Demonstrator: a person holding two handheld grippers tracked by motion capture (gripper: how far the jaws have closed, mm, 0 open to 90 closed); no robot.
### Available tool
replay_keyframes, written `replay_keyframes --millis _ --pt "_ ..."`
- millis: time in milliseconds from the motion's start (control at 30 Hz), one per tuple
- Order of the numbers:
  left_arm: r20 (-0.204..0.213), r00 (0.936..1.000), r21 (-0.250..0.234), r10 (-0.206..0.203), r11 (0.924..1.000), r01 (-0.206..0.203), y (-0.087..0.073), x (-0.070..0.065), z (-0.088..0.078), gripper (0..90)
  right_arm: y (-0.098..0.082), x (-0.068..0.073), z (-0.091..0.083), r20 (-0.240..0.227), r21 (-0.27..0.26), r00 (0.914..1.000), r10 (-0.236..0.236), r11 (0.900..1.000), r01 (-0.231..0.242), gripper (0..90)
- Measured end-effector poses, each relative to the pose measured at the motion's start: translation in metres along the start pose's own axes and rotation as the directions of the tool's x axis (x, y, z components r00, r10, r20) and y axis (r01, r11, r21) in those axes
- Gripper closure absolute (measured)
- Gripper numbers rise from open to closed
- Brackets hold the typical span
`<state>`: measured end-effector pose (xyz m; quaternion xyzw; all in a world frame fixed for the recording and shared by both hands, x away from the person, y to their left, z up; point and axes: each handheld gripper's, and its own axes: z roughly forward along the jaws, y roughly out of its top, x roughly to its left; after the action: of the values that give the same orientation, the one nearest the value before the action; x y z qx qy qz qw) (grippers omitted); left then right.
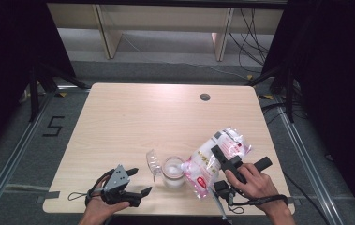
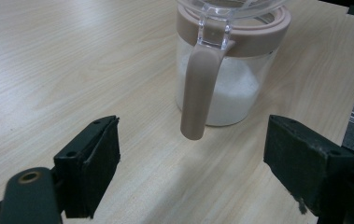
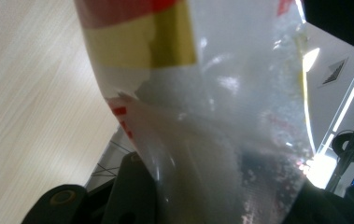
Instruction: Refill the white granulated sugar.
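Observation:
A clear jar (image 1: 173, 172) with a dusty-pink collar stands near the table's front edge, its clear lid (image 1: 153, 163) flipped open to the left. White granules fill its lower part (image 2: 240, 88), and its pink handle (image 2: 198, 93) points toward my left gripper. The left gripper (image 1: 141, 180) (image 2: 191, 163) stands open just short of the handle, with nothing between its jaws. My right gripper (image 1: 221, 158) (image 3: 221, 205) is shut on a plastic bag of white granules (image 1: 215, 157) (image 3: 202, 93) with red and yellow print. The bag is tilted, its lower corner over the jar's mouth.
The pale wooden table (image 1: 133, 117) has a round cable hole (image 1: 205, 97) at the back right. The jar and the bag sit close to the front edge (image 1: 175, 210). Dark stands and cables lie on the floor around the table.

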<state>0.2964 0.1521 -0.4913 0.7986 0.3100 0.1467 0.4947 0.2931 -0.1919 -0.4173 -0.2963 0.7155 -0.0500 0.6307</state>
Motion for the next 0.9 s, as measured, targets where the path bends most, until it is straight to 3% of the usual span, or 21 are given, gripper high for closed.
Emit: replay_keyframes --millis 100,133,267,300,333,500,533,667,700,733,900 --pt "-0.001 1.0 0.006 0.004 1.0 -0.004 -0.0001 0.0003 -0.0003 18.0 0.0 0.0001 0.0 0.004 0.001 1.0 -0.003 1.0 0.003 69.5" --pt "-0.001 1.0 0.006 0.005 1.0 -0.005 0.0 0.0004 -0.0003 18.0 0.0012 0.0014 -0.0009 -0.001 0.01 0.9998 0.019 1.0 -0.019 69.5" --pt "-0.001 1.0 0.006 0.006 1.0 -0.006 0.0 0.0005 -0.0003 18.0 0.0013 -0.001 0.0001 0.006 -0.002 0.9996 -0.027 1.0 0.027 69.5" --pt "-0.001 1.0 0.006 0.002 1.0 -0.002 -0.0002 0.0002 -0.0003 18.0 0.0032 0.0012 -0.0003 0.0 0.008 1.0 0.003 1.0 -0.003 69.6" --pt "-0.001 1.0 0.007 0.002 1.0 -0.002 -0.0002 0.0002 -0.0002 18.0 0.0036 0.0003 0.0006 0.001 0.001 0.9994 -0.034 0.999 0.034 69.6" --pt "0.001 1.0 -0.001 0.0 1.0 0.0 0.0 0.0003 -0.0001 18.0 0.0054 0.0015 0.0012 -0.011 0.002 0.9994 -0.033 0.999 0.033 69.6" --pt "-0.001 1.0 0.004 0.005 1.0 -0.005 0.0 0.0007 -0.0003 18.0 0.0053 0.0026 0.0013 -0.004 -0.004 1.0 -0.008 1.0 0.008 69.6" --pt "0.003 1.0 0.007 0.005 1.0 -0.005 -0.0001 0.0003 0.0001 18.0 0.0014 -0.0009 -0.0005 0.006 0.005 0.9997 -0.025 1.0 0.025 69.6" --pt "0.0 1.0 0.007 0.002 1.0 -0.002 -0.0001 0.0002 0.0 18.0 0.0014 0.0 -0.0012 0.005 0.014 1.0 -0.006 1.0 0.005 69.7" --pt "-0.002 1.0 0.008 0.001 1.0 -0.001 -0.0002 0.0003 -0.0001 18.0 0.0002 -0.0011 -0.0006 0.015 0.008 0.9993 -0.035 0.999 0.035 69.7" --pt "-0.001 1.0 0.007 0.001 1.0 -0.001 -0.0002 0.0001 0.0 18.0 0.0009 -0.0001 -0.0013 0.004 0.019 0.9996 -0.027 0.999 0.027 69.7"
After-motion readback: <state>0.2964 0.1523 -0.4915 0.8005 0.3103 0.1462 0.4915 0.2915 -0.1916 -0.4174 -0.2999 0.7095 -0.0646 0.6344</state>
